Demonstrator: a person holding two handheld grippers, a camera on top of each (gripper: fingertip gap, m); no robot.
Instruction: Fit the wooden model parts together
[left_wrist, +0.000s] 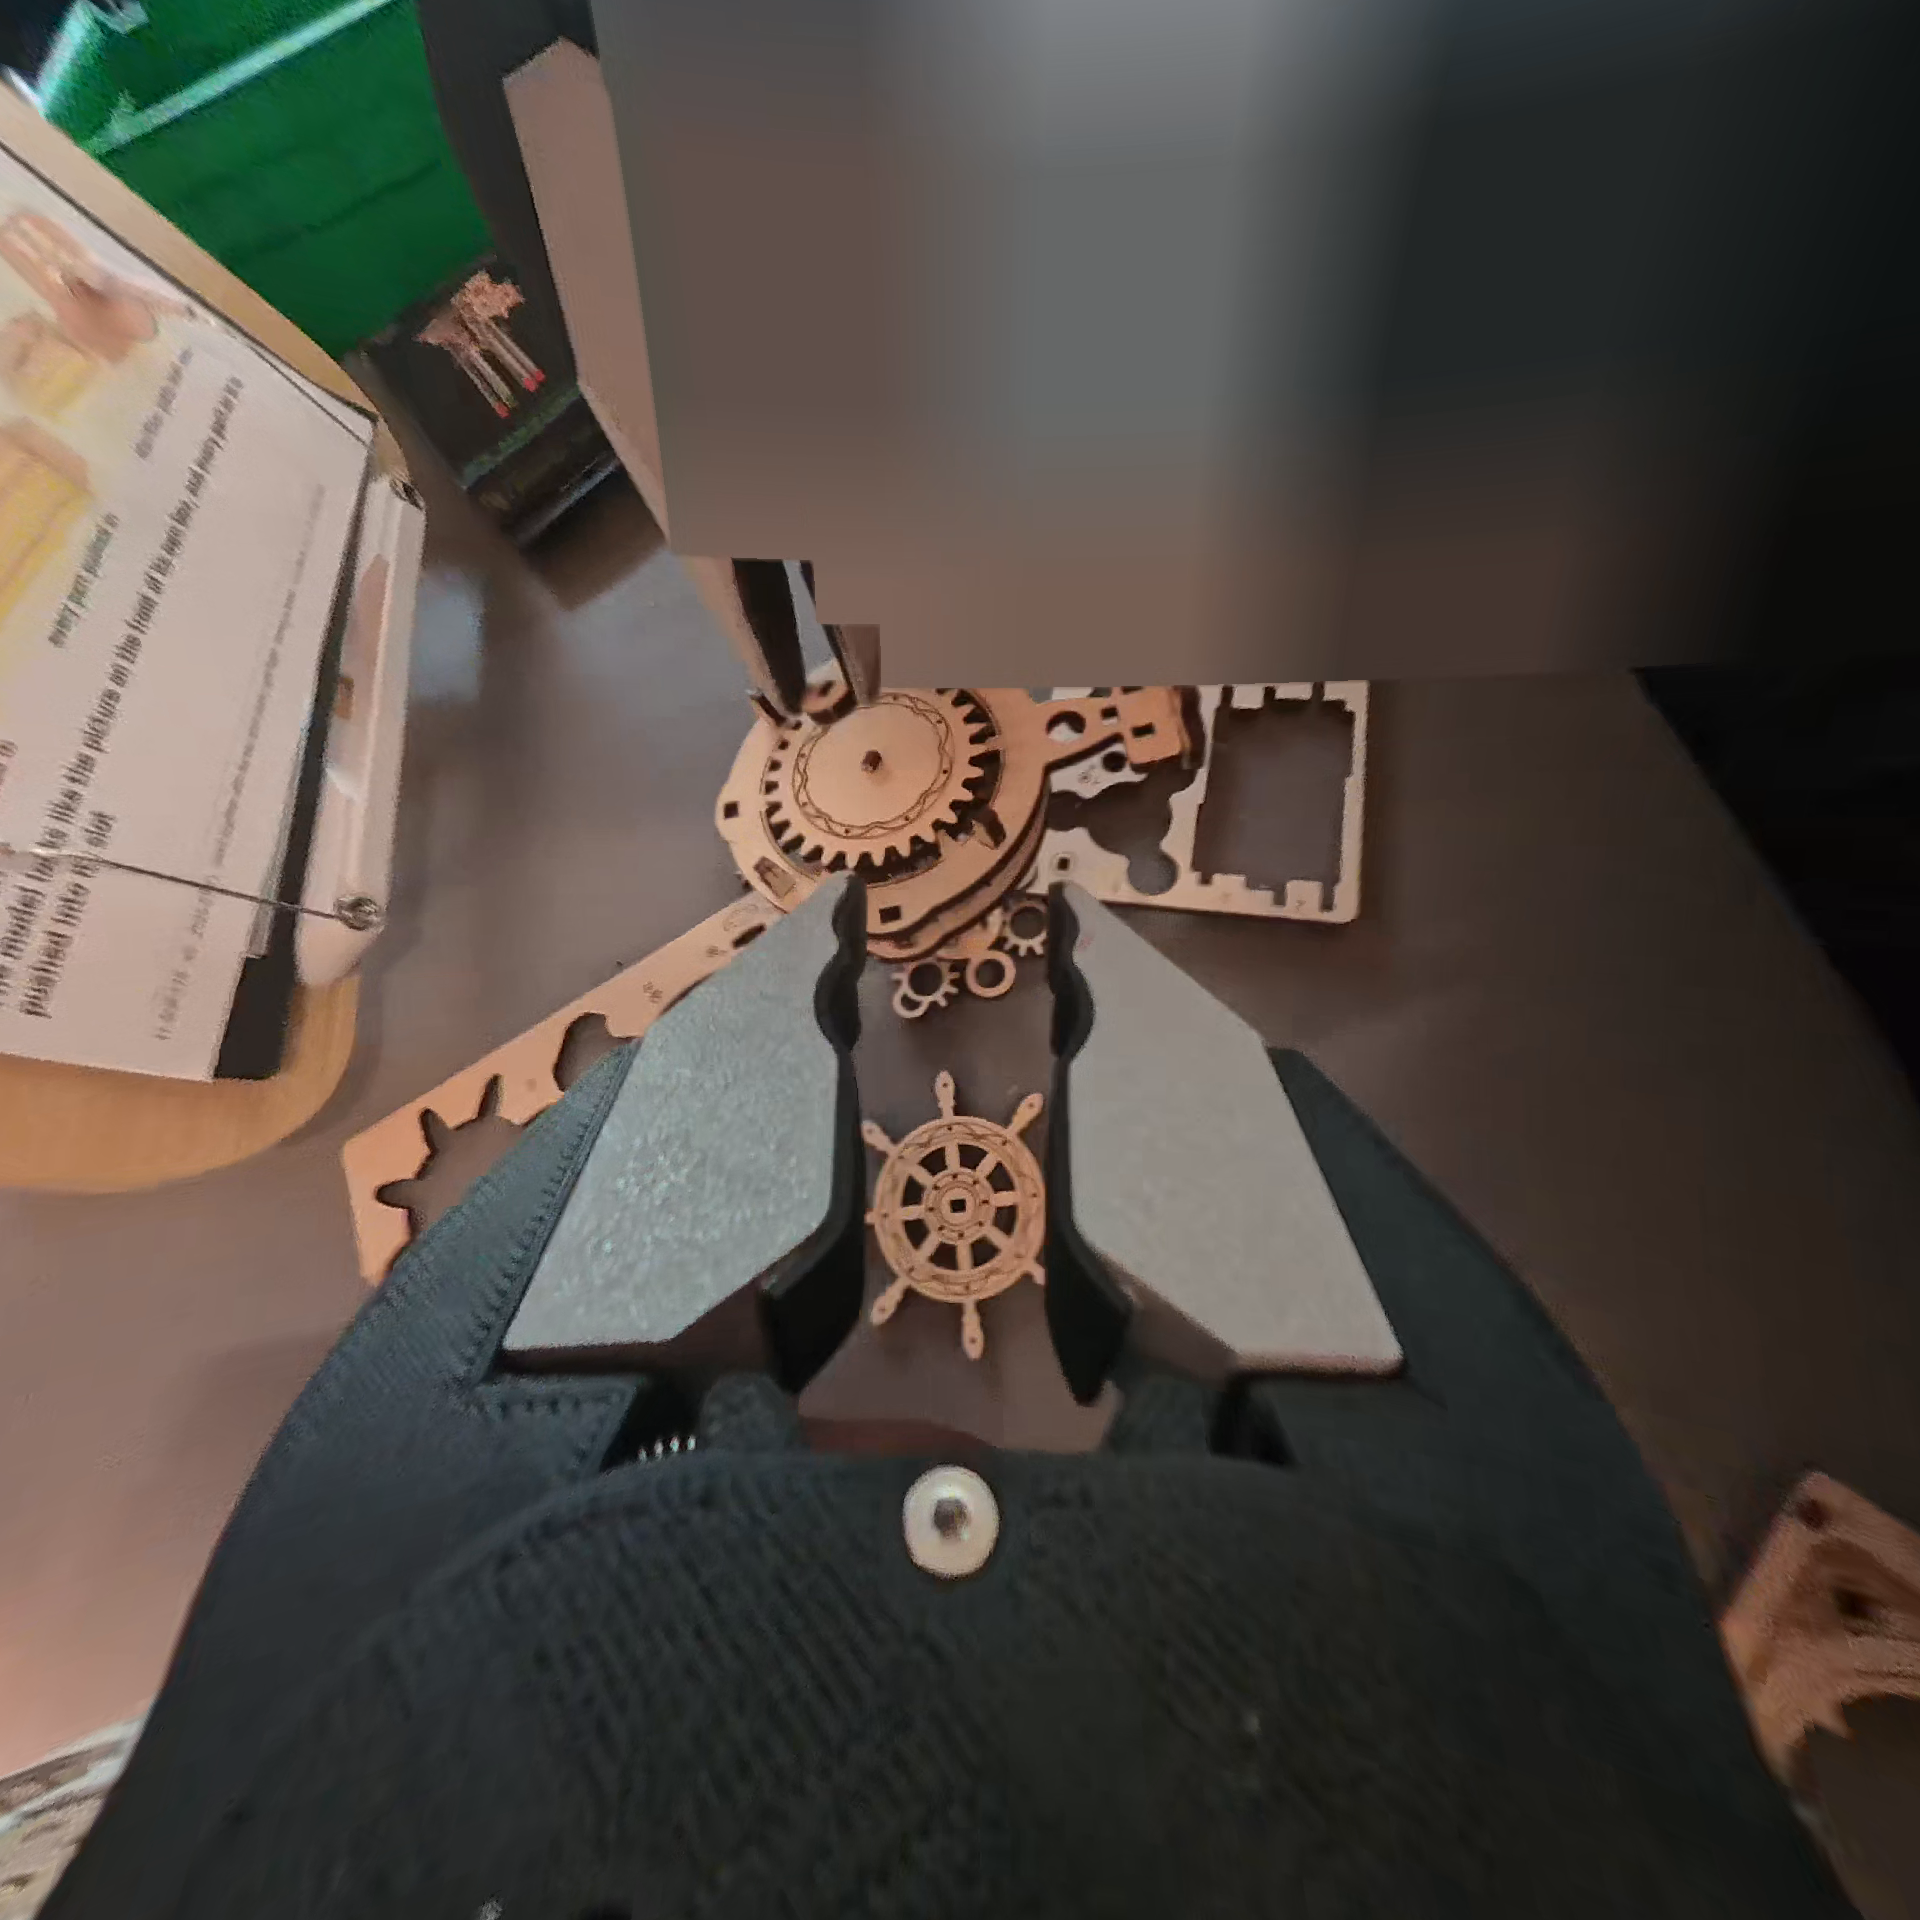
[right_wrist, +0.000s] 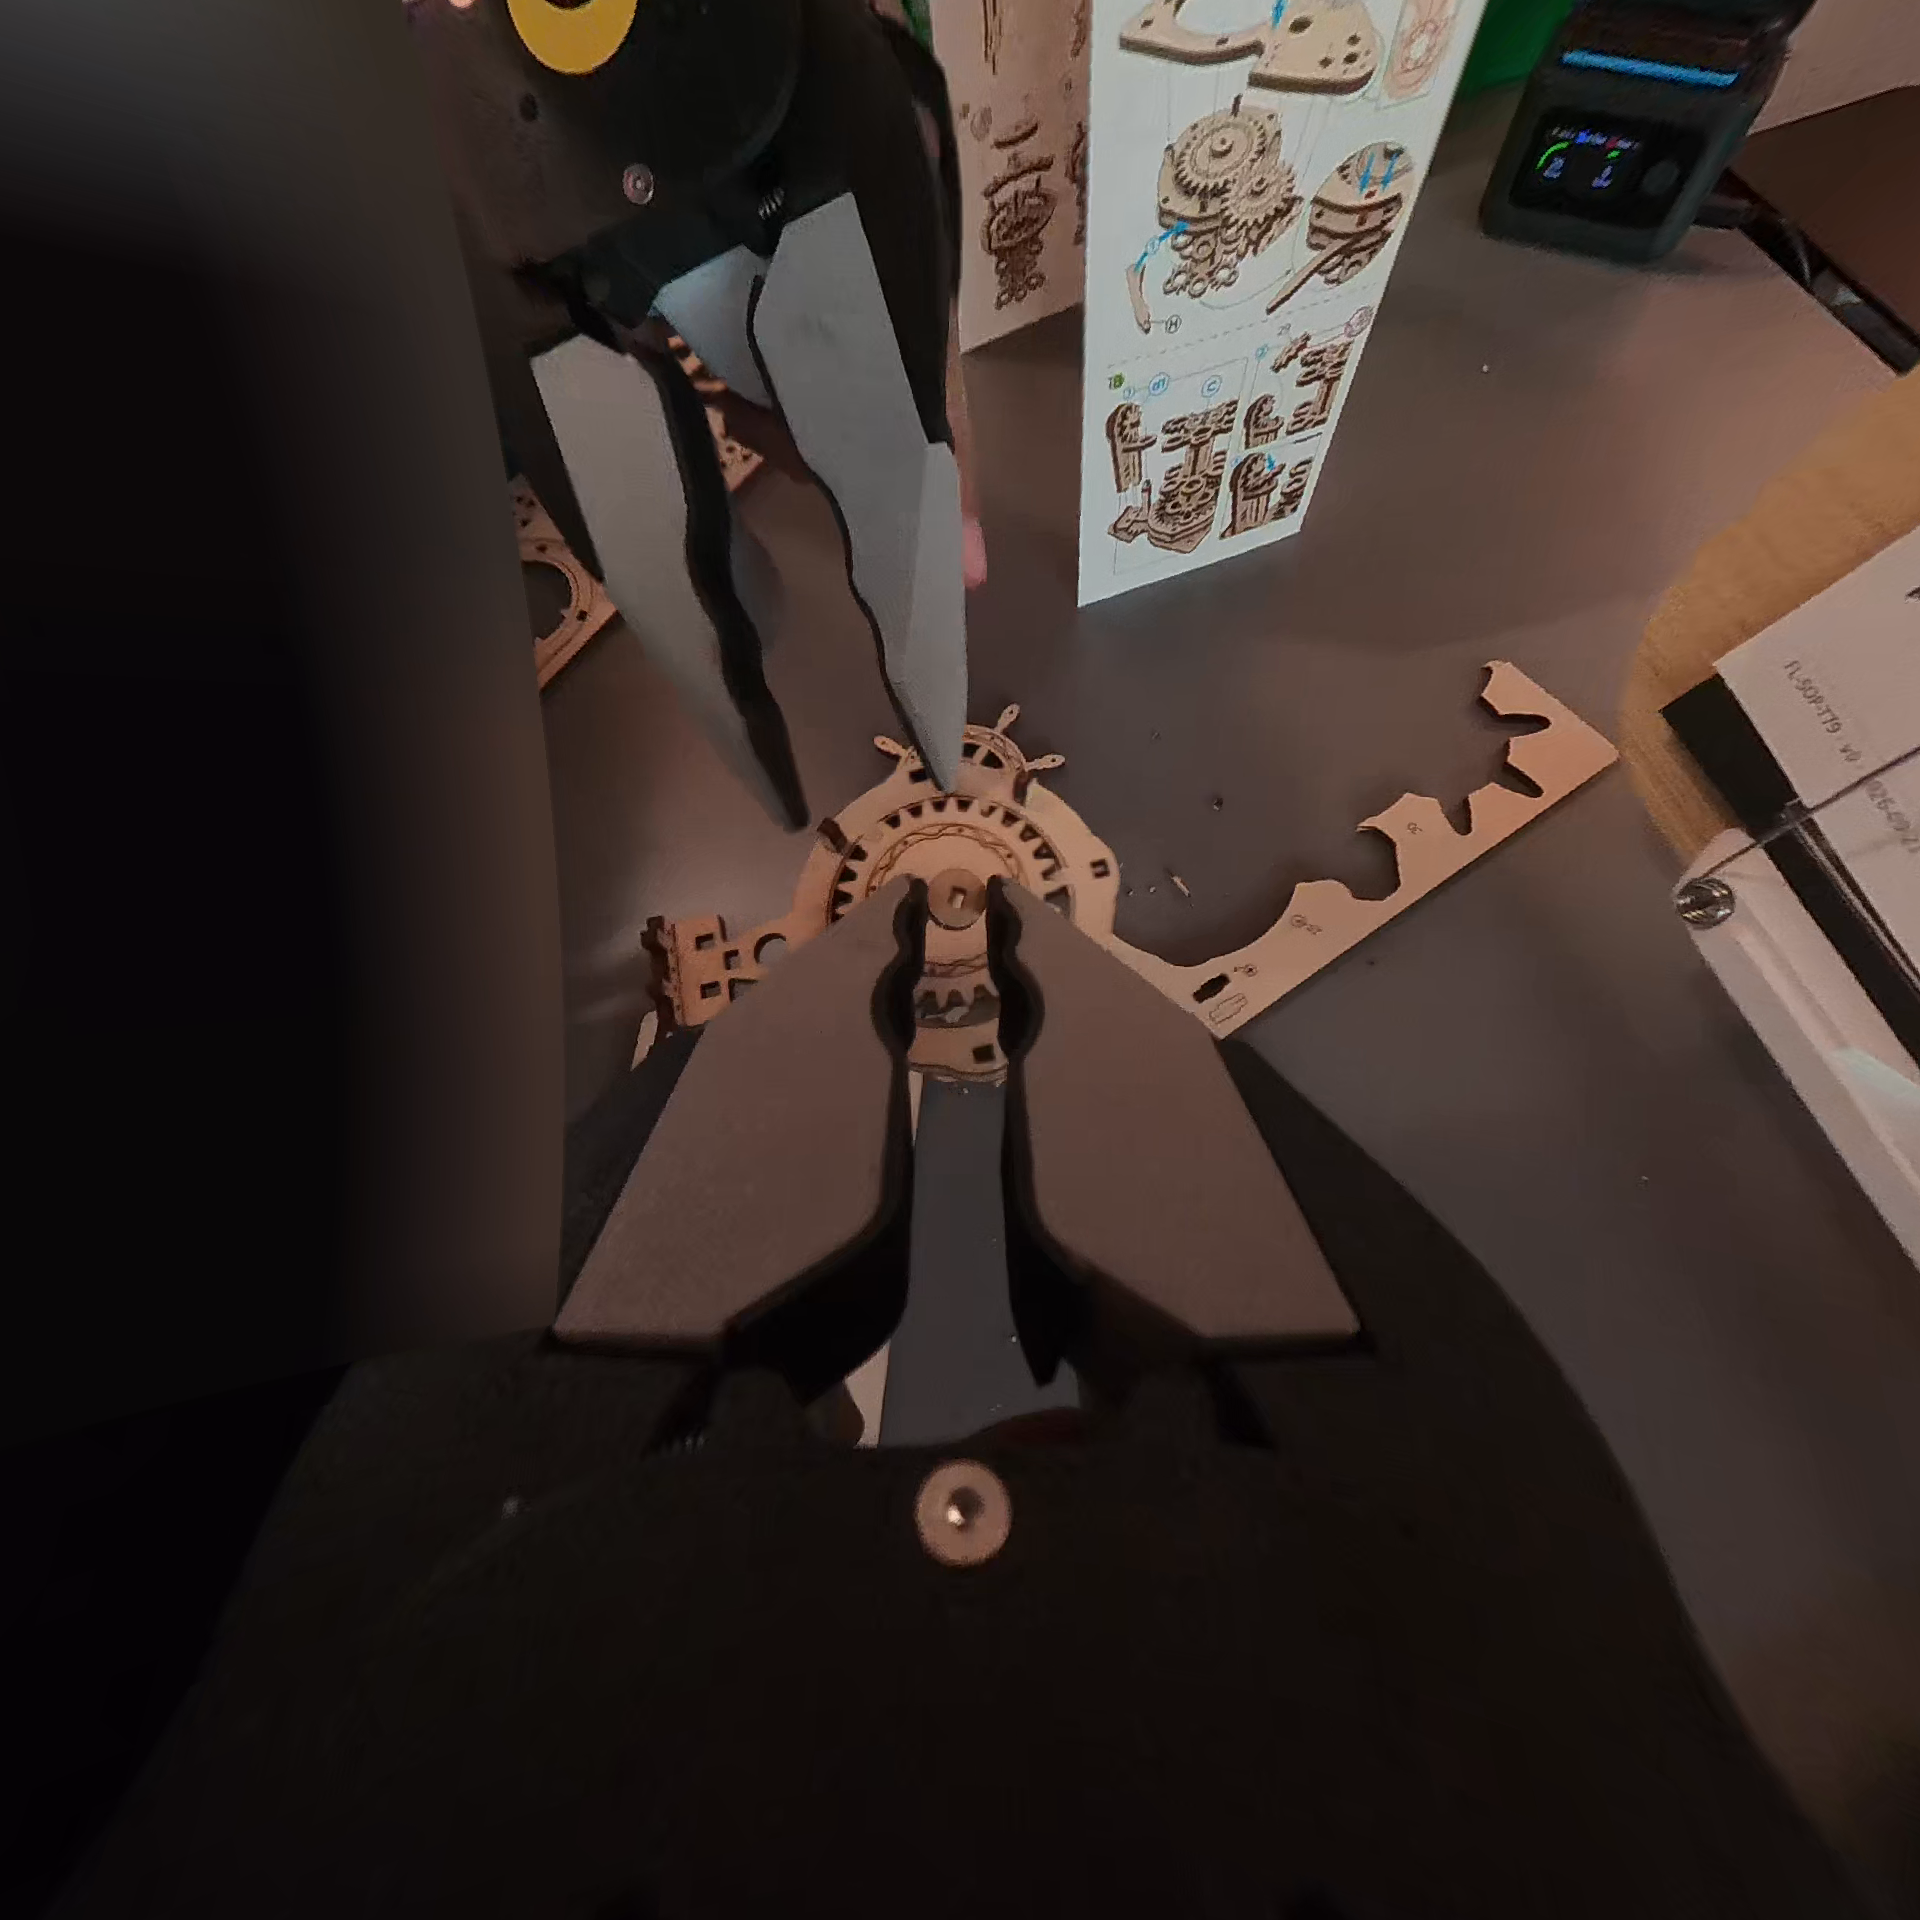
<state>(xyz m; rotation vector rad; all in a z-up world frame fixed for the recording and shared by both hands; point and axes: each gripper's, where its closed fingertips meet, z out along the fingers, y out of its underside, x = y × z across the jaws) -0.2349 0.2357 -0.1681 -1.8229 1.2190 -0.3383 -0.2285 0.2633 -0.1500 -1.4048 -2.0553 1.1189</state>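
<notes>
Going left to right in your left wrist view: the instruction booklet (left_wrist: 177, 644) sits propped on its stand at the far left, probably so you can glance at it mid-build. Next to it is a punched-out wooden sheet (left_wrist: 499, 1132), half under your left gripper (left_wrist: 954, 904). That claw is spread wide and grips nothing. The ship's wheel (left_wrist: 956, 1210) lies flat on the table right between its fingers, so I'd guess it's lined up for the next pick. Just past the fingertips is the gear assembly (left_wrist: 883, 810), with a few small loose gears (left_wrist: 966, 966) tucked against its near edge. Another emptied sheet (left_wrist: 1268, 821) lies partly under it on the right.

Your right gripper (left_wrist: 816, 696) comes in from the far side with its tips on the assembly's rim, which looks like a way to stop it sliding around.

The right wrist view adds a lot. There the right gripper (right_wrist: 956, 899) shows only a slim gap between its tips, which seem to flank the centre hub. The left view puts them at the rim though, so I honestly can't tell if they're biting on anything. You also get the standing diagram sheet (right_wrist: 1247, 291) and a small device with a lit screen (right_wrist: 1621, 166), both invisible from the left. The wheel is mostly hidden behind the assembly here.
</notes>
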